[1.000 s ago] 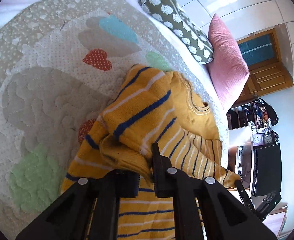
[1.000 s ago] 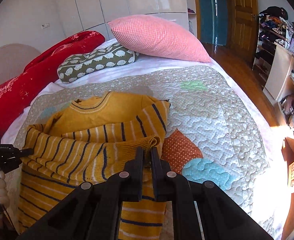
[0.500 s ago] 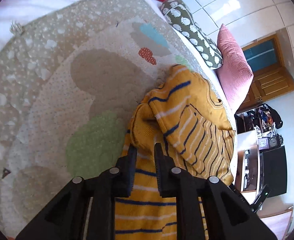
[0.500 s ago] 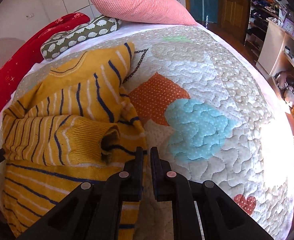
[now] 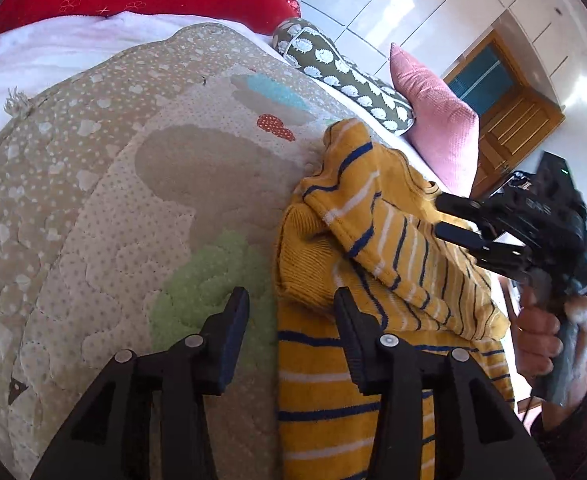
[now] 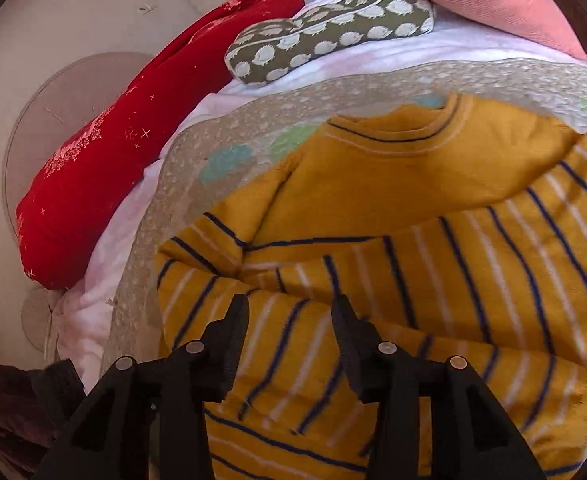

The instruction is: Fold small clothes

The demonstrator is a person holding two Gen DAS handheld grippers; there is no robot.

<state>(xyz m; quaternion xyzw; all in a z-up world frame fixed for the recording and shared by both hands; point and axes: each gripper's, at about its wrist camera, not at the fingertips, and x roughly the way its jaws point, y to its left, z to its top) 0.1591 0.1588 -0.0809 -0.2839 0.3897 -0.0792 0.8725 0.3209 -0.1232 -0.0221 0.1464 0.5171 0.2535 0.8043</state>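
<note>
No text can be read for sure. On the black body of the right tool (image 5: pixel 459 222), far right in the left wrist view, there is small pale lettering, but it is too blurred to read.

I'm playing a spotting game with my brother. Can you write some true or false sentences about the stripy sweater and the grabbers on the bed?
1. The sweater is yellow with blue and white stripes. True.
2. The left gripper is clamped shut on the sweater. False: its jaws stand open, holding nothing.
3. The right gripper is open above the sweater. True.
4. The sweater lies on a quilt. True.
5. The pink pillow lies on top of the sweater. False: it sits beyond the sweater, beside the green spotted pillow.
</note>
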